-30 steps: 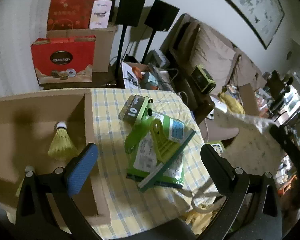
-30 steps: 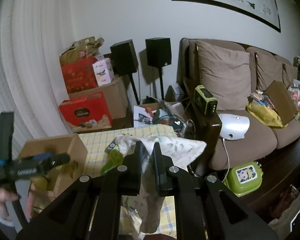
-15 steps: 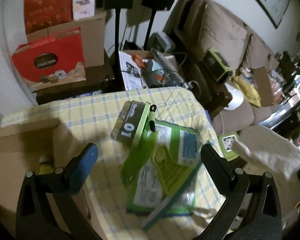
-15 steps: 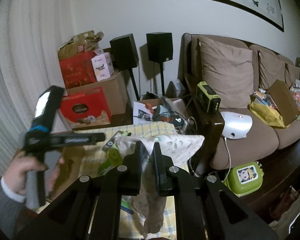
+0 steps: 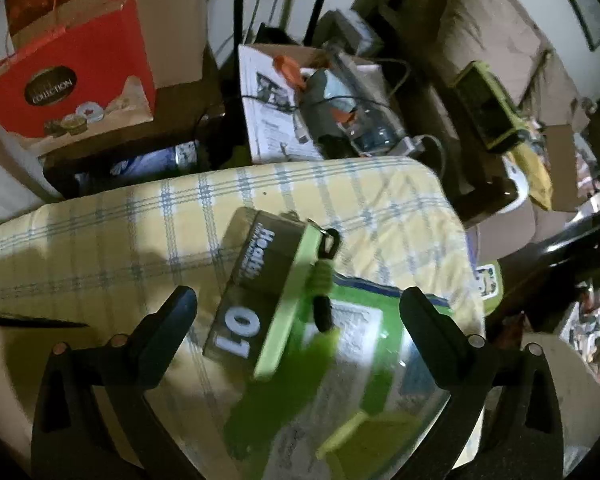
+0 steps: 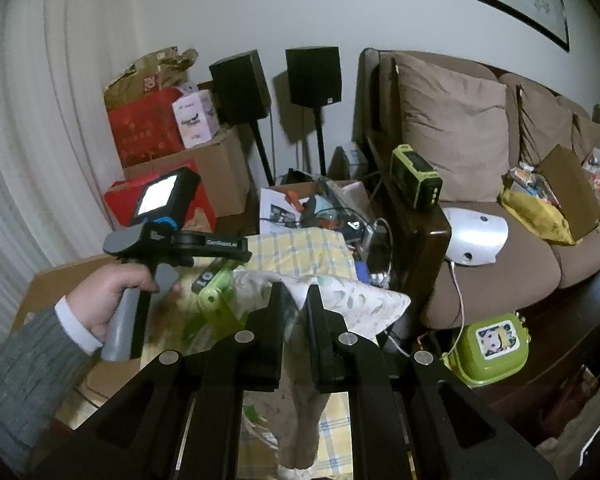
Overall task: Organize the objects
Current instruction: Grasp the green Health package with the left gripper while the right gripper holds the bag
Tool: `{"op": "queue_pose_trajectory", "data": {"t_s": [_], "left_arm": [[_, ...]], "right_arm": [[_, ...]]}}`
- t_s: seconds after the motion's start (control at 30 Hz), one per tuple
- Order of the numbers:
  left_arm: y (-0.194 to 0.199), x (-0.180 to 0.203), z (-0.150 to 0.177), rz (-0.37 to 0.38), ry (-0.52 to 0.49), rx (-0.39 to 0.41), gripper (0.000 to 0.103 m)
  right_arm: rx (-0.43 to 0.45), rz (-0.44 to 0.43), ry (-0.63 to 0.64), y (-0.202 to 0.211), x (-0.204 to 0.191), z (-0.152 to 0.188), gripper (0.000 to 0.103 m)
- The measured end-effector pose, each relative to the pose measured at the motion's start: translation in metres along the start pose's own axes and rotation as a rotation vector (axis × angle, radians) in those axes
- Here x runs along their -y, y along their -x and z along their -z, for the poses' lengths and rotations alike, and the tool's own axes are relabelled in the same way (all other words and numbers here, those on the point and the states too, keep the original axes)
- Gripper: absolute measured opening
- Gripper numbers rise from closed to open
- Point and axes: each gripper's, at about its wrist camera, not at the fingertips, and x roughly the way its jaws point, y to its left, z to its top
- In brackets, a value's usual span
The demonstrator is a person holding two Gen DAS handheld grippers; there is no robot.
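The left gripper (image 5: pixel 296 312) hangs with its two fingers spread wide and nothing between them, poised above a dark box (image 5: pixel 256 284) printed with "01". That box lies flat on the yellow checked tablecloth (image 5: pixel 140 220), its long axis running from near-left to far-right across the left wrist view, the "01" end nearest the gripper. A pale green strip (image 5: pixel 290 304) runs along its right edge, and a short green-and-black cord (image 5: pixel 322 280) lies just beside that. The box's near-right corner overlaps a green plastic package (image 5: pixel 352 364), which spreads toward the camera and is blurred there. To the left of the box the cloth is bare, with a shadow across it; to the right the package reaches close to the table's rounded corner, past which the floor clutter begins. Beyond the far edge stand a red gift bag (image 5: pixel 72 80) and an open carton of papers and cables (image 5: pixel 320 108).

The right gripper (image 6: pixel 294 300) has its fingers pressed nearly together, pinching a pale leaf-print cloth (image 6: pixel 352 300). The cloth fans out to the right of the fingers and hangs down below them, over the table's near edge. From this view the left gripper (image 6: pixel 204 246) appears held in the person's left hand (image 6: pixel 108 300), over the box (image 6: pixel 206 278) and a green clip (image 6: pixel 216 300). To the right a dark wooden sofa arm (image 6: pixel 420 240) stands close to the table, leaving a narrow gap filled with cables.
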Motion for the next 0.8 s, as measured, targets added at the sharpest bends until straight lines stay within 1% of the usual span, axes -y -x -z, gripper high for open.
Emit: {"op": "queue_pose_trajectory", "data": {"t_s": [0.1, 0.2, 0.27, 0.3, 0.33, 0.37, 0.5, 0.7, 0.73, 0.8], "left_arm": [[-0.013, -0.005, -0.005, -0.028, 0.015, -0.022, 0.098], [-0.022, -0.005, -0.008, -0.053, 0.01, -0.034, 0.096], [-0.028, -0.005, -0.007, -0.057, 0.006, -0.048, 0.088], [-0.031, -0.005, -0.007, -0.062, 0.004, -0.058, 0.079], [-0.034, -0.005, -0.007, -0.072, 0.006, -0.069, 0.076], [-0.033, -0.004, -0.007, -0.083, -0.003, -0.052, 0.074], [-0.032, 0.001, -0.004, -0.099, -0.024, -0.021, 0.06], [-0.021, 0.007, 0.002, -0.119, -0.03, 0.025, 0.058], [-0.017, 0.009, 0.003, -0.119, -0.031, 0.035, 0.058], [-0.007, 0.009, 0.005, -0.094, -0.027, 0.048, 0.057]], "right_arm": [[-0.01, -0.008, -0.002, -0.007, 0.001, 0.001, 0.009], [-0.021, -0.016, -0.009, -0.014, 0.002, 0.002, 0.009], [-0.028, -0.019, -0.013, -0.017, 0.004, 0.003, 0.009], [-0.031, -0.02, -0.015, -0.018, 0.004, 0.004, 0.009], [-0.033, -0.021, -0.017, -0.019, 0.005, 0.004, 0.009], [-0.034, -0.021, -0.018, -0.02, 0.005, 0.004, 0.009], [-0.034, -0.02, -0.022, -0.02, 0.007, 0.004, 0.009], [-0.028, -0.019, -0.015, -0.017, 0.006, 0.004, 0.009], [-0.025, -0.018, -0.013, -0.016, 0.006, 0.003, 0.009], [-0.018, -0.017, -0.009, -0.013, 0.005, 0.001, 0.009]]}}
